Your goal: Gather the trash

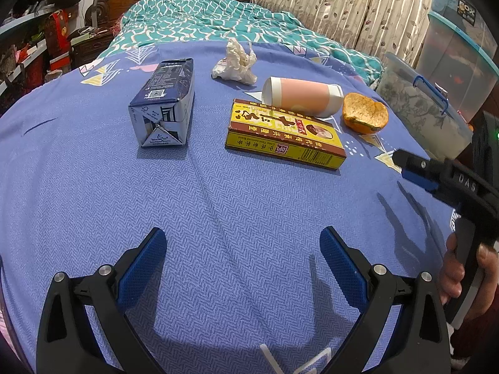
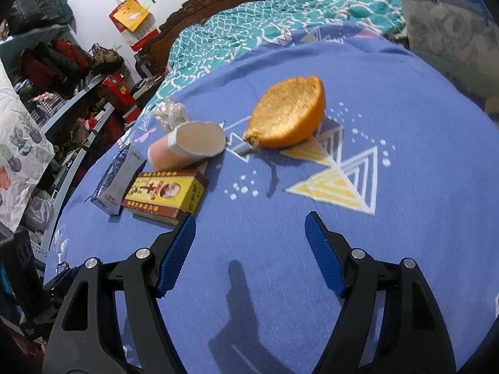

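Trash lies on a blue bedsheet (image 1: 218, 193): a dark blue milk carton (image 1: 165, 103), a crumpled tissue (image 1: 235, 62), a pink paper cup on its side (image 1: 301, 96), a yellow and brown box (image 1: 285, 134) and an orange peel (image 1: 365, 112). My left gripper (image 1: 243, 249) is open and empty, well short of the box. My right gripper (image 2: 249, 230) is open and empty, just short of the orange peel (image 2: 287, 115), with the box (image 2: 165, 194), the cup (image 2: 187, 143), the carton (image 2: 117, 180) and the tissue (image 2: 170, 112) to its left. The right gripper also shows in the left wrist view (image 1: 405, 165).
A clear plastic storage bin (image 1: 421, 106) with a blue handle stands off the bed's right edge, with larger bins behind it. A teal quilt (image 1: 212, 21) lies bunched at the headboard. Cluttered shelves (image 2: 62, 93) stand to the left of the bed.
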Demonstrator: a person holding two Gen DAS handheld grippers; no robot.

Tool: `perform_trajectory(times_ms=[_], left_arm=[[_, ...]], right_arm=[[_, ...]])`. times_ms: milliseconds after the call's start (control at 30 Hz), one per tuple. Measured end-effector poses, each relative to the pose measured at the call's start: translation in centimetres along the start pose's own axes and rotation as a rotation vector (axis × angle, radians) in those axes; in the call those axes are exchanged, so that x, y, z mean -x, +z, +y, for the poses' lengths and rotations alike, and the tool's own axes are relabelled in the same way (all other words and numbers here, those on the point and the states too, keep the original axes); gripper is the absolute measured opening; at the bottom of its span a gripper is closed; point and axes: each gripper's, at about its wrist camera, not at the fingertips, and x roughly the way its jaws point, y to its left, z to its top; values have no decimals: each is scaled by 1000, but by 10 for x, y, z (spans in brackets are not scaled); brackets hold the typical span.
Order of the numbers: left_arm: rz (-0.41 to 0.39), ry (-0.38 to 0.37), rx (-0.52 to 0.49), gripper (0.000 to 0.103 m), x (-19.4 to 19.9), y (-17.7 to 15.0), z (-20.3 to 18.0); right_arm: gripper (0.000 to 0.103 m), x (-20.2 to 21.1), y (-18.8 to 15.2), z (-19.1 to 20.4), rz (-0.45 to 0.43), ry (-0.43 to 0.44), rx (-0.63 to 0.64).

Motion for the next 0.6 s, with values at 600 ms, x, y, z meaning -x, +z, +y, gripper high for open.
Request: perform_trajectory(times_ms=[600], left_arm=[[-4, -14, 10, 94, 0, 1, 2]], right_arm=[[74, -35, 87, 89, 3, 109, 186]])
